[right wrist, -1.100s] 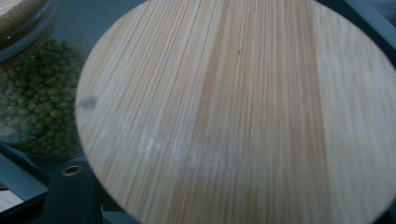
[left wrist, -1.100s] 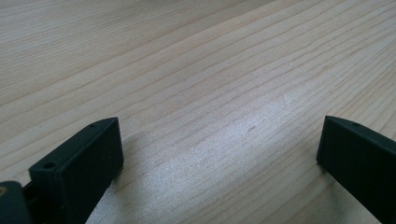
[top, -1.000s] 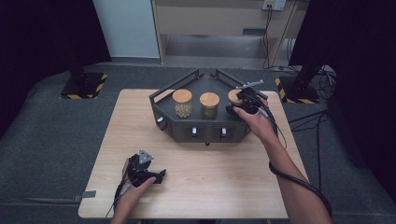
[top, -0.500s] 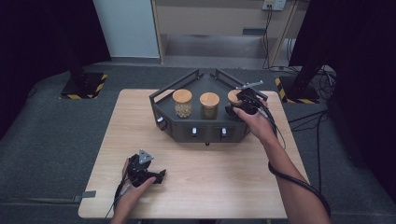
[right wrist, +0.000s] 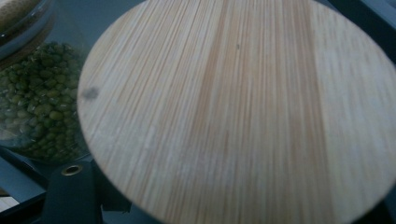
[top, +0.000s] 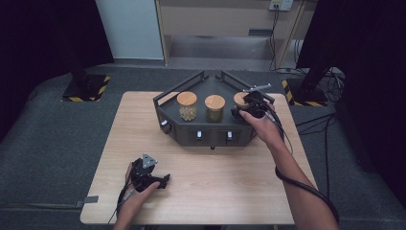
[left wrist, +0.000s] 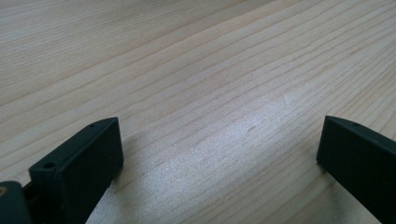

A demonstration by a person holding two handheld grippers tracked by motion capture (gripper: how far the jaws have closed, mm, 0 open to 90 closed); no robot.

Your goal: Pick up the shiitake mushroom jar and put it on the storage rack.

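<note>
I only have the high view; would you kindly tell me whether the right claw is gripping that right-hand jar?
Observer: Yes, the right claw is shut on that jar's wooden lid, seen close up between the jaws.
Operator: What fills the neighbouring jar?
Observer: Small green beans.
Operator: And the left claw?
Observer: It is open, with bare table between its jaws.
</note>
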